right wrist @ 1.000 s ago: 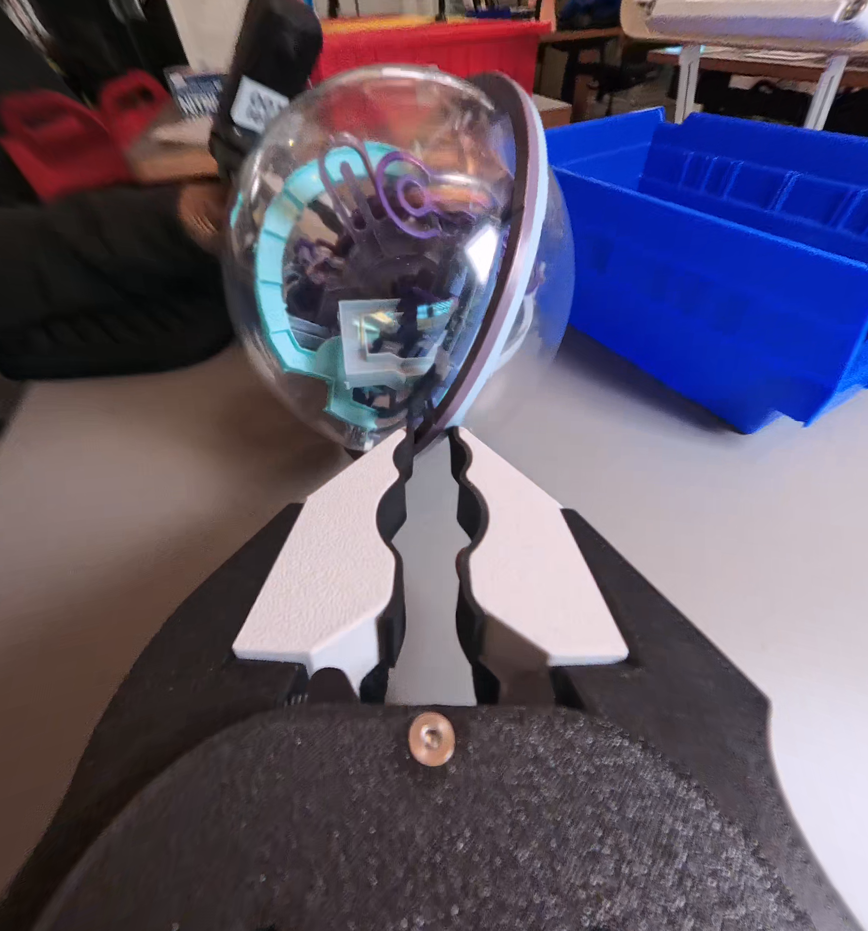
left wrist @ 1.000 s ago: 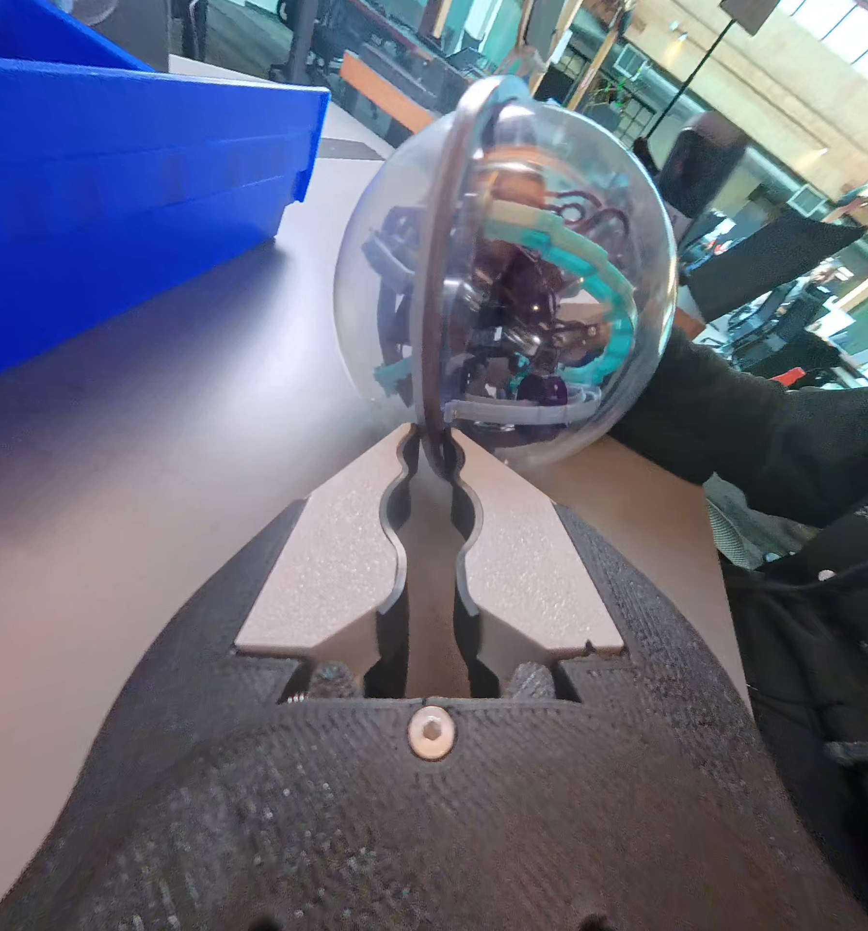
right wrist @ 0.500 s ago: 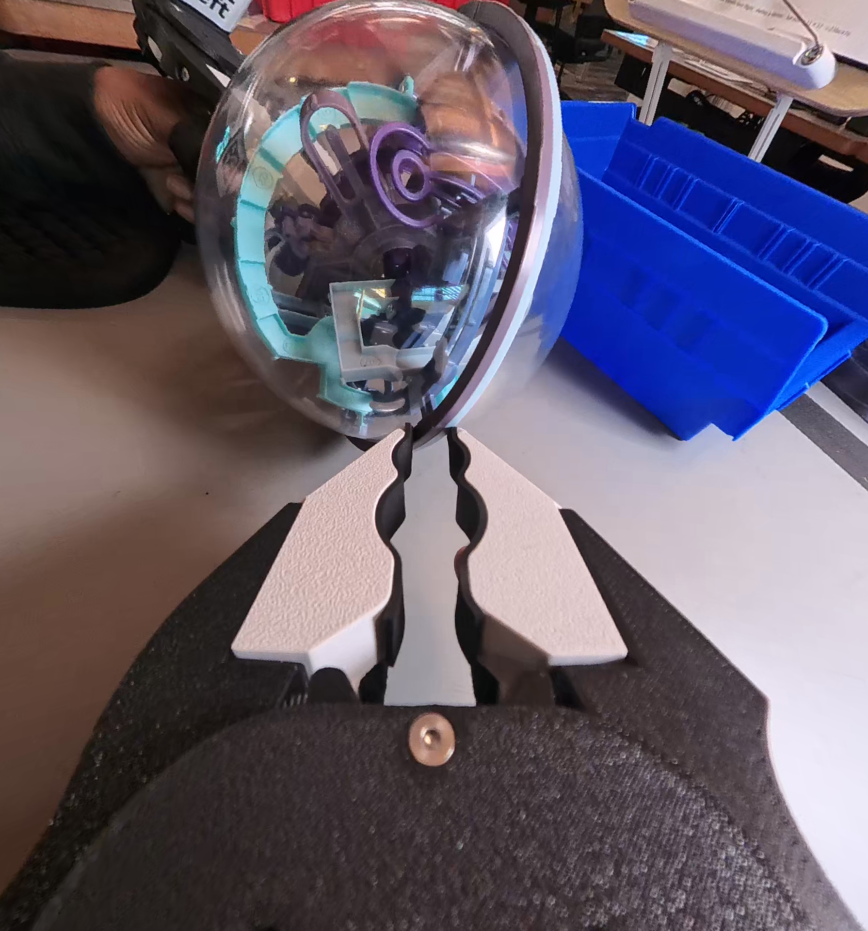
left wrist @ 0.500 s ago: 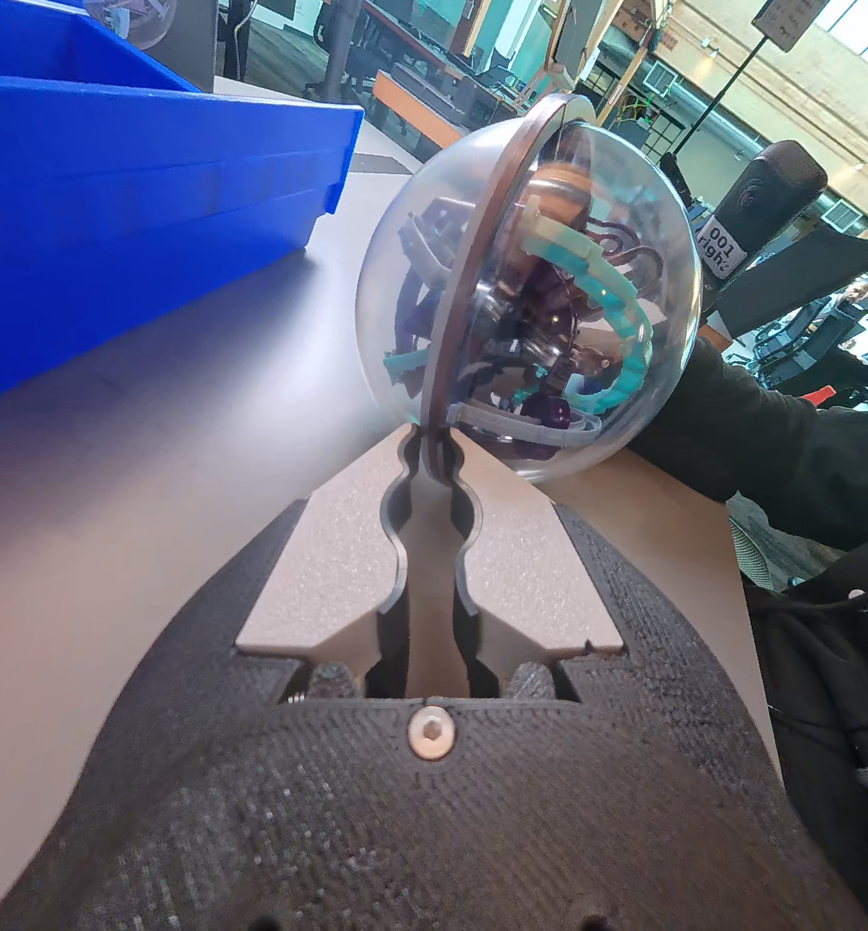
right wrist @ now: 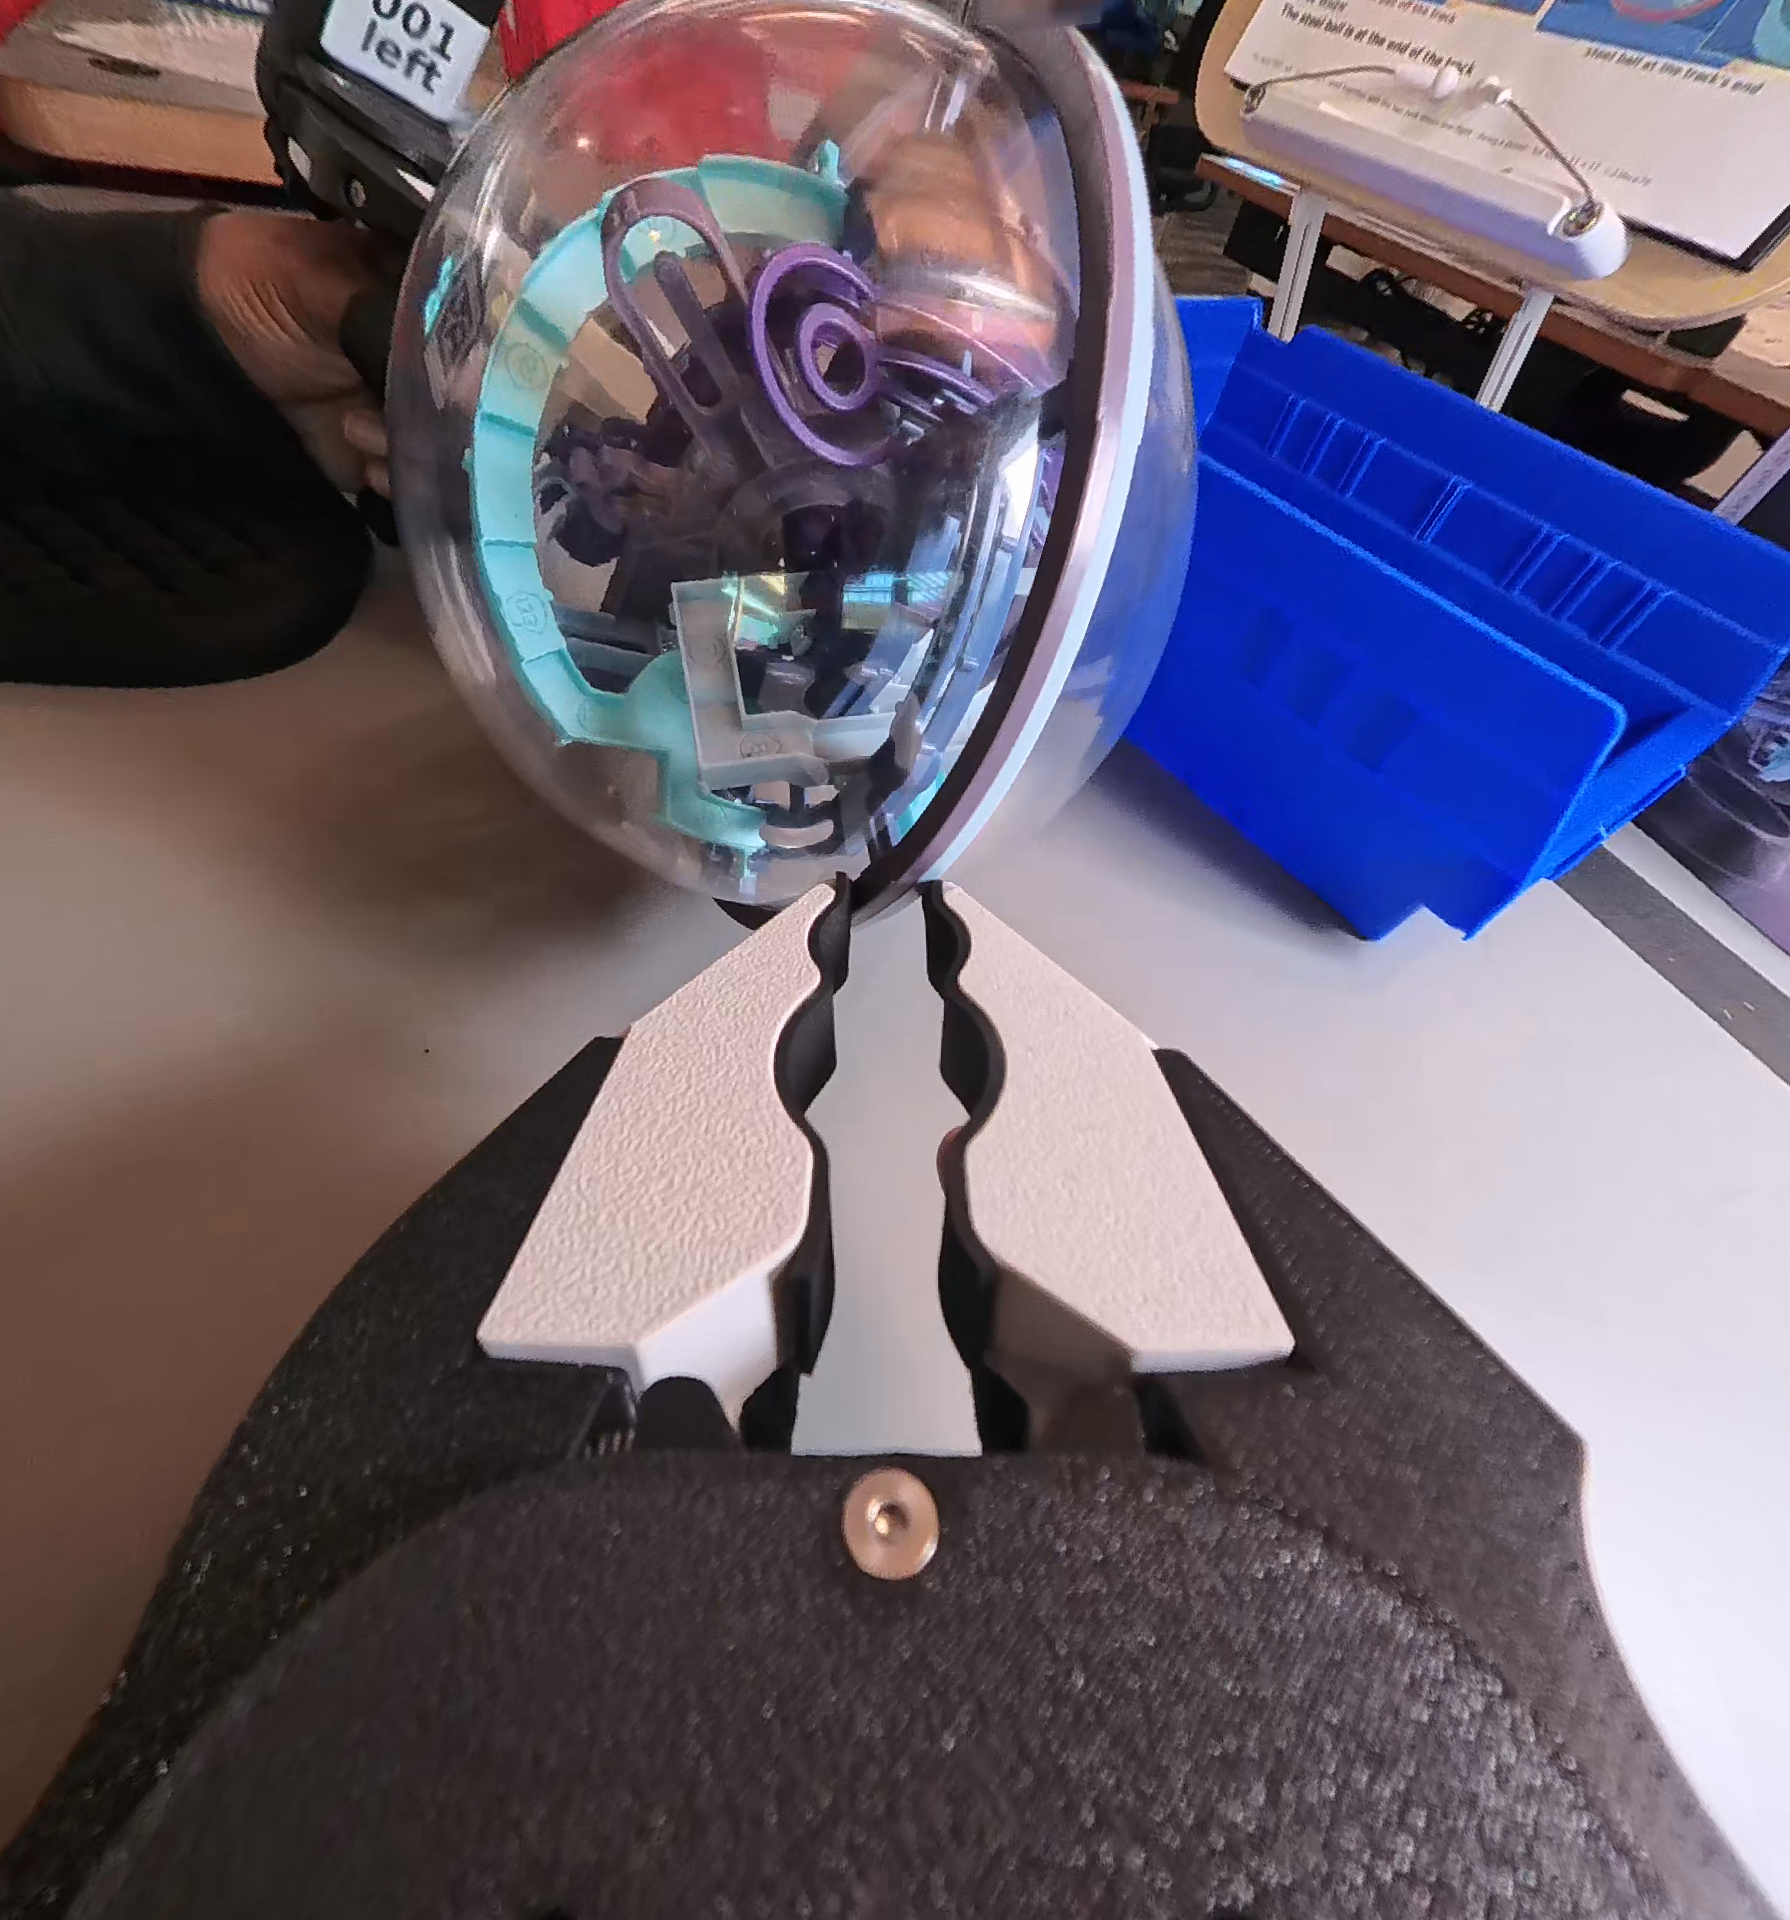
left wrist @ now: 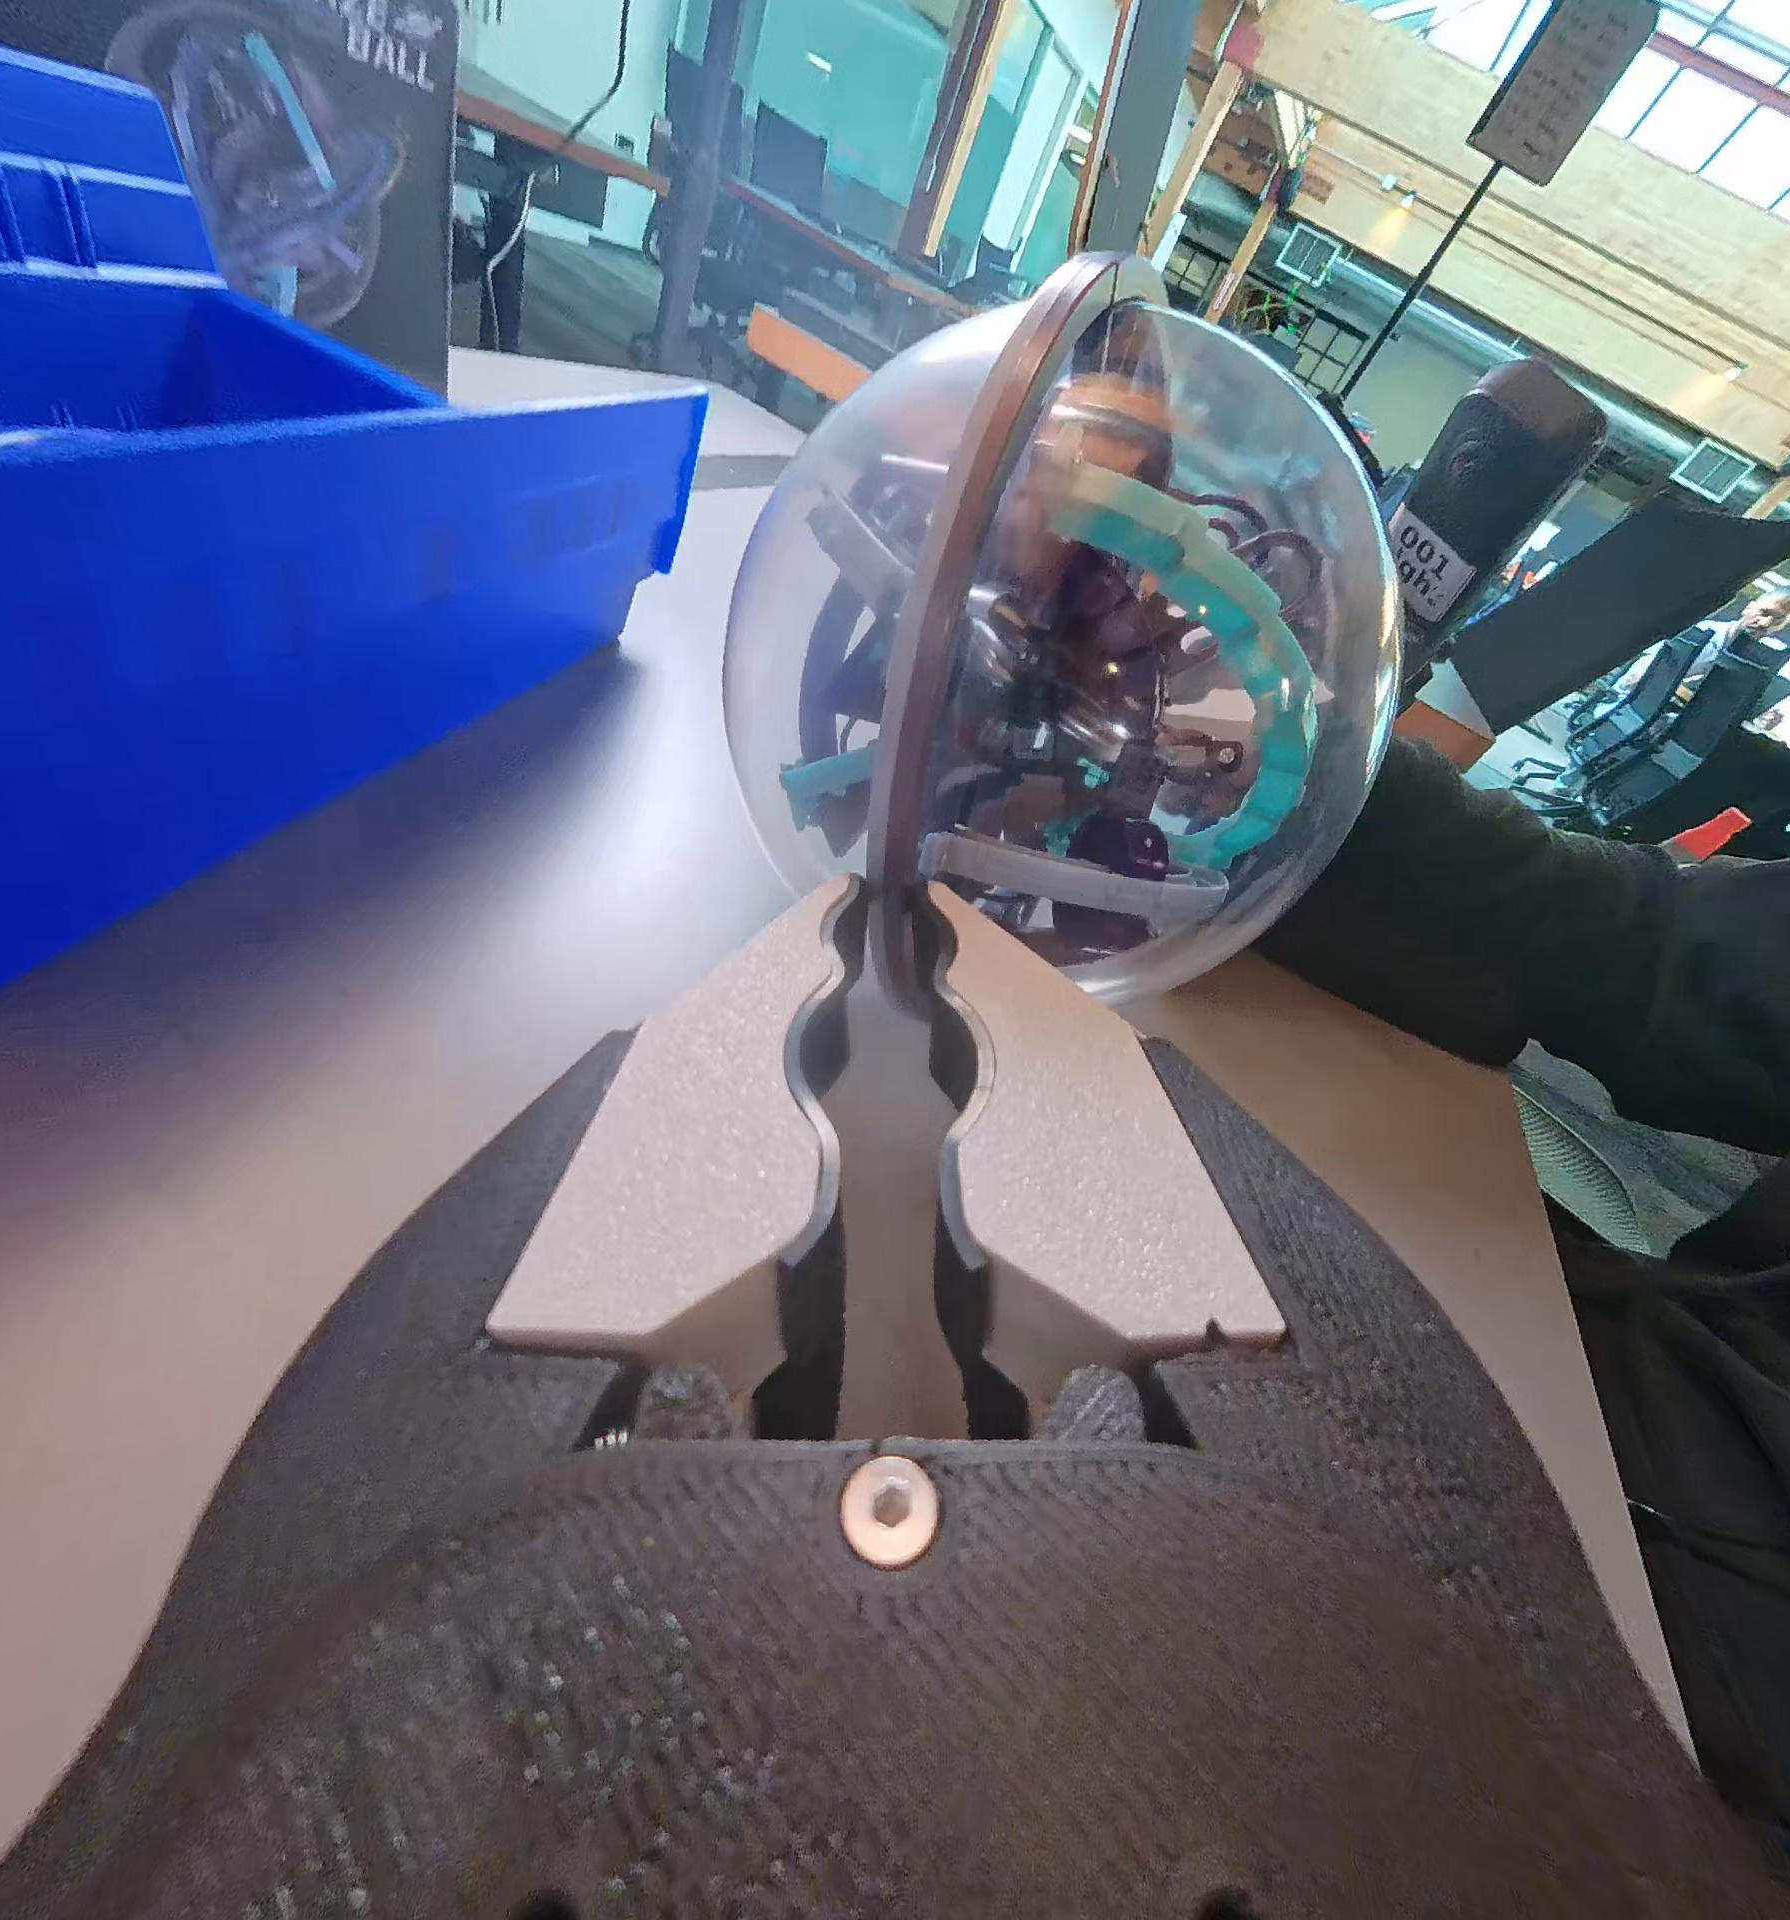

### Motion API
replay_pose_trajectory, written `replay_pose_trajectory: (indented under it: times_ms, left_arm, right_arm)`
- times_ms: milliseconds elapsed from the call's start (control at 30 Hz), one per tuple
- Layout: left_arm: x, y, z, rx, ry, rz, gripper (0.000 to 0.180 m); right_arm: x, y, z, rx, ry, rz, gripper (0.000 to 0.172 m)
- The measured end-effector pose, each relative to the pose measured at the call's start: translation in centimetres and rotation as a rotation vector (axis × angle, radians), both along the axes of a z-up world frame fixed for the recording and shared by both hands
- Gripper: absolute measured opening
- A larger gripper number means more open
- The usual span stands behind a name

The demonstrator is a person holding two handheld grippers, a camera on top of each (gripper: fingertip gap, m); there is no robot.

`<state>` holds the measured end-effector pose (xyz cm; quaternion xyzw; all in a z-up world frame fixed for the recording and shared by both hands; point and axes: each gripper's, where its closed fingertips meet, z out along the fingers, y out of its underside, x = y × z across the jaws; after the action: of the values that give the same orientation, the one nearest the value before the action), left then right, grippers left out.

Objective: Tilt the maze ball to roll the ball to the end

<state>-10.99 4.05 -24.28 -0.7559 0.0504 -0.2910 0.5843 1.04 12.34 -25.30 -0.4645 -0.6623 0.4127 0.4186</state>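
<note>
Sphere first: we saw the clear maze ball (left wrist: 1062, 634) sitting dead ahead at 12 o'clock of both grippers, pinned between them from opposite sides, low over the pale table (left wrist: 247, 1091). Its flat equatorial rim (left wrist: 932, 644) ran edge-on to each camera, leaning from about 6 toward 1 o'clock, and that rim was the only handle. We judged the coming tilt turned on this: both grips sat on one ring, so rolling the two wrists together would swing the tracks inside.

The left gripper (left wrist: 896, 920) was nearly closed, its wavy dark pads pinching the rim deep in the slot. The right gripper (right wrist: 886, 909) stood slightly wider, with the rim's edge just entering its tips; the left pad touched, and we couldn't confirm the right pad pressing. The grips looked about equally near, with the left the firmer.

Materials: glossy hard clear shell, teal stepped track (right wrist: 517, 499), purple spiral (right wrist: 829, 364), and grey platform (right wrist: 756, 675) inside. We couldn't pick out the small steel ball. Finger faces were grainy off-white plastic, bodies dark and textured. A blue ribbed plastic bin (right wrist: 1473, 665) sat at 2 o'clock in the right view and at 10 in the left.
</note>
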Motion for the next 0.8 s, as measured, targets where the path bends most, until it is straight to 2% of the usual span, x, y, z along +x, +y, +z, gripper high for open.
replay_pose_trajectory:
  times_ms: [233, 400, 500, 700, 800]
  left_arm:
    - [0.4, -0.4, 2.7, 0.109, -0.018, 0.005, 0.006]
    - [0.8, -0.7, 4.1, 0.148, -0.083, -0.021, 0.007]
    - [1.3, -0.8, 4.9, 0.175, -0.078, -0.027, 0.007]
    - [1.7, -0.9, 6.7, 0.216, -0.115, -0.030, 0.006]
    - [1.5, -0.7, 6.1, 0.159, -0.158, -0.014, 0.006]
  right_arm:
    - [0.3, -0.4, 1.8, -0.155, 0.065, 0.047, 0.011]
    - [0.8, -0.8, 4.8, -0.466, 0.146, 0.134, 0.010]
    - [1.1, -0.6, 5.9, -0.560, 0.185, 0.156, 0.009]
    - [1.3, -0.3, 7.2, -0.712, 0.211, 0.176, 0.008]
    - [1.1, -0.2, 6.8, -0.769, 0.185, 0.166, 0.008]
